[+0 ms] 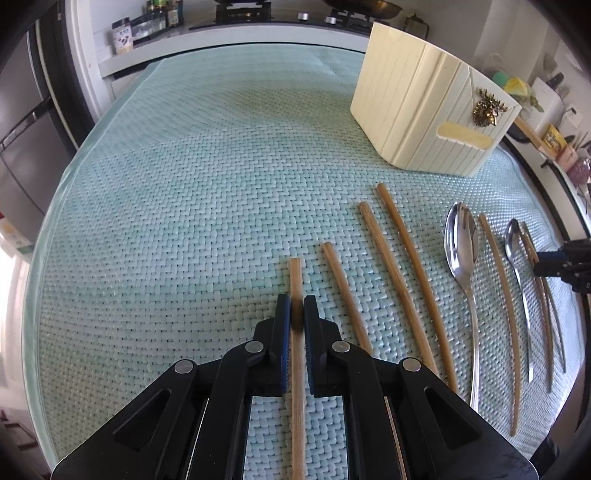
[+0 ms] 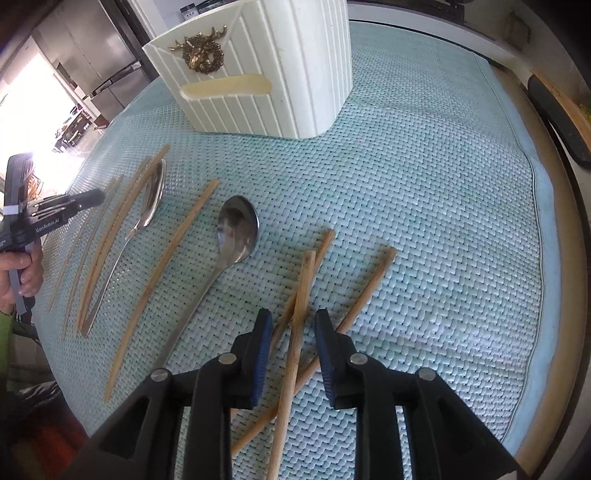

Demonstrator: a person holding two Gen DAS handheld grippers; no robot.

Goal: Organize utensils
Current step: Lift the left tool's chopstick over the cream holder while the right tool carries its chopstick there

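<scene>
My left gripper [image 1: 294,301] is shut on a wooden chopstick [image 1: 295,273] that points away over the woven green mat [image 1: 184,221]; it also shows as the left gripper [image 2: 94,199] at the far left of the right wrist view. My right gripper [image 2: 293,315] stands open around another chopstick [image 2: 304,280], and its pads do not touch the stick. That stick crosses over two more chopsticks [image 2: 369,288]. A large spoon [image 1: 461,240] and a smaller spoon [image 1: 515,243] lie among several loose chopsticks. The cream ribbed utensil holder [image 1: 424,110] stands upright at the back.
A person's hand [image 2: 22,266] holds the left gripper's handle. The mat's right edge [image 2: 539,221] runs along the table rim, with a dark handle [image 2: 554,118] beyond it. A stove and jars [image 1: 122,35] stand on the counter behind the table.
</scene>
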